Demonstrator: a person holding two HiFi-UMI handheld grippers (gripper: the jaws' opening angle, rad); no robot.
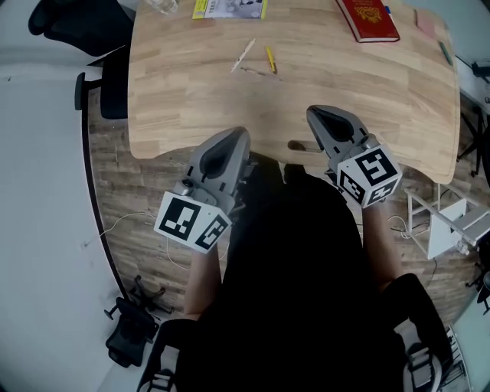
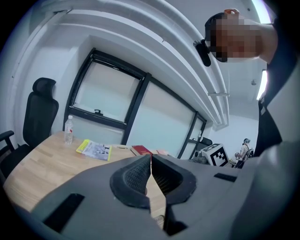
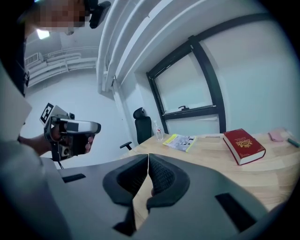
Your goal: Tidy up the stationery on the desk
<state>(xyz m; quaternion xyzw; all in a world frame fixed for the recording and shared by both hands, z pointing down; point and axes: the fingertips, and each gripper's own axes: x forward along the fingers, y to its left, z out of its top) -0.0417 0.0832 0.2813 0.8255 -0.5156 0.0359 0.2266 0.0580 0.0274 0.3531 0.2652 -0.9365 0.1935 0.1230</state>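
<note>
1. The left gripper [image 1: 234, 139] and the right gripper [image 1: 320, 116] hover at the near edge of the desk [image 1: 191, 99]. Each has its ribbed dark pads pressed together with nothing between them.
2. The stationery lies well apart from both, toward the far side. A white pen [image 1: 243, 55] and a yellow pen [image 1: 269, 59] lie just beside each other, with a thin pencil [image 1: 258, 72] near them. A green pen [image 1: 445, 52] lies by the right edge.
3. A red book [image 1: 367, 19] and a yellow booklet [image 1: 228, 8] lie flat at the far edge.
4. The pens look light, stiff, smooth and round, so they will probably roll on the slick pale wood. Each is best pinched across the middle of its barrel.
5. The book looks rigid, glossy and heavier, and is likely best gripped along its spine. The booklet looks thin and floppy.
</note>
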